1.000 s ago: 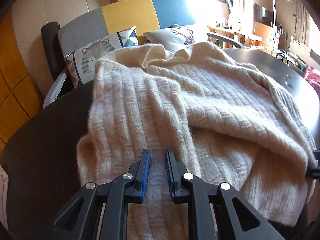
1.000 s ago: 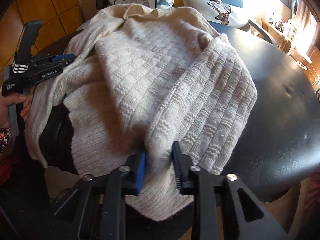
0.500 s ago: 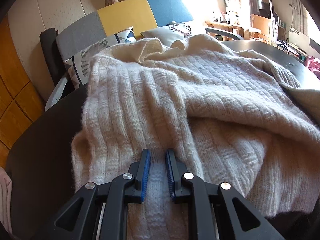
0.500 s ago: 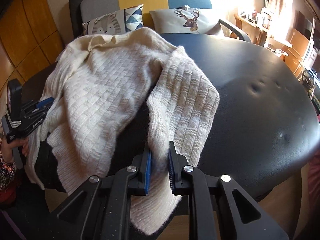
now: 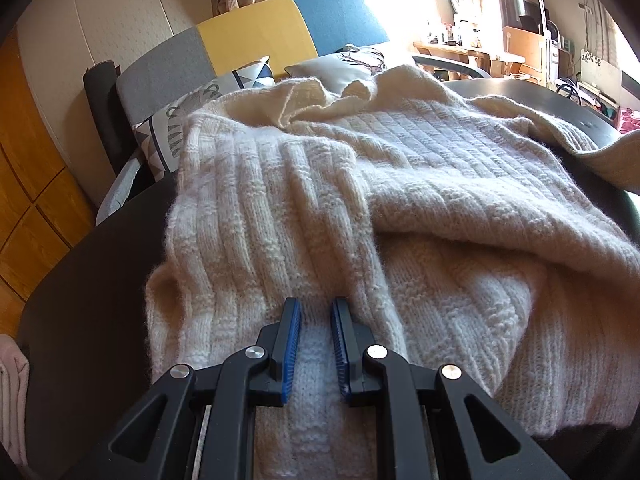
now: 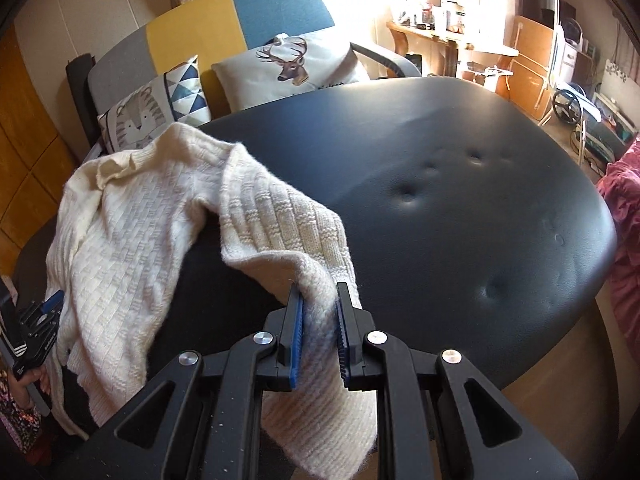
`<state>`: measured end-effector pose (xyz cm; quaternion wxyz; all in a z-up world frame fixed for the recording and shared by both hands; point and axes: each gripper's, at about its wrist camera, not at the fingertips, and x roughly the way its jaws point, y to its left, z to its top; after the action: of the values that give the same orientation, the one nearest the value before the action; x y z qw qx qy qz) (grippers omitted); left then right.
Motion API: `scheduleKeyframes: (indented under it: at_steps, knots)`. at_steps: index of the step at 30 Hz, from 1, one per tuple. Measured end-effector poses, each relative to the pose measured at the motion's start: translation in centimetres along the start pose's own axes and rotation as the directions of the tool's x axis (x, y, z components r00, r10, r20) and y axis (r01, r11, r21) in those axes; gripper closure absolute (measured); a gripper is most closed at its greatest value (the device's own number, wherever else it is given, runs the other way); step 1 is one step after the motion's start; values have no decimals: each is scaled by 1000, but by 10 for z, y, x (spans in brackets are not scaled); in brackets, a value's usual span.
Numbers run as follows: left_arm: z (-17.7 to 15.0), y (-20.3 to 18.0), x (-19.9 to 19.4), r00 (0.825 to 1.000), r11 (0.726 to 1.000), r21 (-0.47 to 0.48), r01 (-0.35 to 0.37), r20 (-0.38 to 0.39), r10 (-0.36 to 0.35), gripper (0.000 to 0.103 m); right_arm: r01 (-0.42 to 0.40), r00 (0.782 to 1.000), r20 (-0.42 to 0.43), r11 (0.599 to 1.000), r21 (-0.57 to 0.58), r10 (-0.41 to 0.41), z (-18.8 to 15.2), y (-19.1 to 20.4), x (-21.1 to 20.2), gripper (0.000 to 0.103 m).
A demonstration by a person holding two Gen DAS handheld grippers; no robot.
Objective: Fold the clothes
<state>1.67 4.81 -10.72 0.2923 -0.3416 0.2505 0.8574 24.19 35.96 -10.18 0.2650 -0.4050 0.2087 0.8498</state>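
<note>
On padded table [image 6: 460,216], ribbed knit sweater [image 6: 132,236]

**Sweater's edges slip out of sight**

The cream sweater [image 5: 420,200] runs under the left hand-held gripper [image 5: 316,326] and past the bottom edge. Beyond it, the sweater hides most of the dark surface [image 5: 92,280]. Left of the right hand-held gripper [image 6: 319,312], the frame cuts off a person's hand [image 6: 30,378].
</note>
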Motion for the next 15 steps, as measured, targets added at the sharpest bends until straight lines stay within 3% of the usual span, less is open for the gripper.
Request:
scheduleKeyframes:
  at_steps: [15]
  knots:
    - [0, -1, 1, 1000, 1000, 12, -10, 1, 9, 87, 97, 995, 25, 986, 136, -101, 51, -67, 11, 89]
